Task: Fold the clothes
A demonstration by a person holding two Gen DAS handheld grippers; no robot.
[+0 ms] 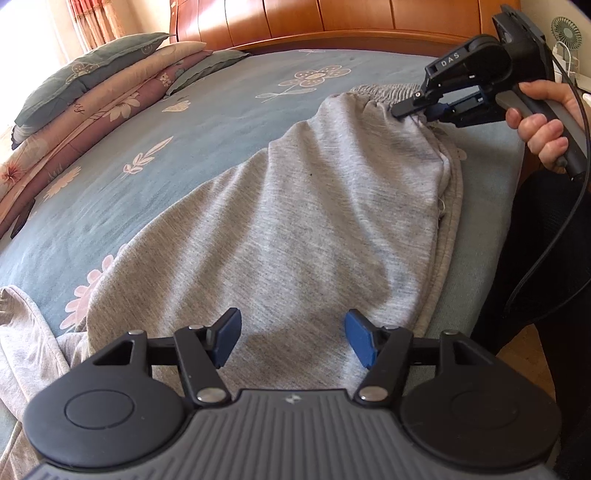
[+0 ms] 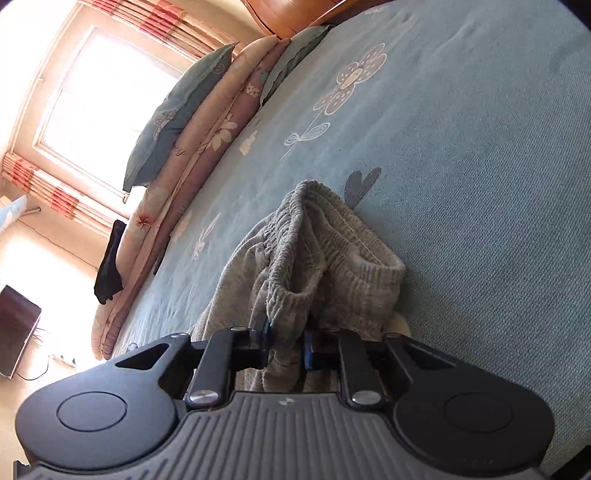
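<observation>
Grey sweatpants (image 1: 295, 221) lie folded lengthwise on the blue flowered bed (image 1: 221, 110), with the ribbed waistband (image 1: 384, 90) at the far end. My left gripper (image 1: 293, 338) hovers just above the lower part of the pants, its blue pads wide apart and nothing between them. In the left wrist view my right gripper (image 1: 413, 112), held by a hand (image 1: 543, 125), pinches the fabric just below the waistband. In the right wrist view the right gripper (image 2: 287, 345) has its pads pressed on a bunch of grey cloth, and the waistband (image 2: 332, 243) rises in front of it.
Stacked pillows and folded quilts (image 1: 96, 99) line the bed's far left side. A wooden headboard (image 1: 332, 18) stands behind. The bed's right edge (image 1: 513, 184) is close to the pants. A dark screen (image 2: 16, 328) stands on the floor by the window.
</observation>
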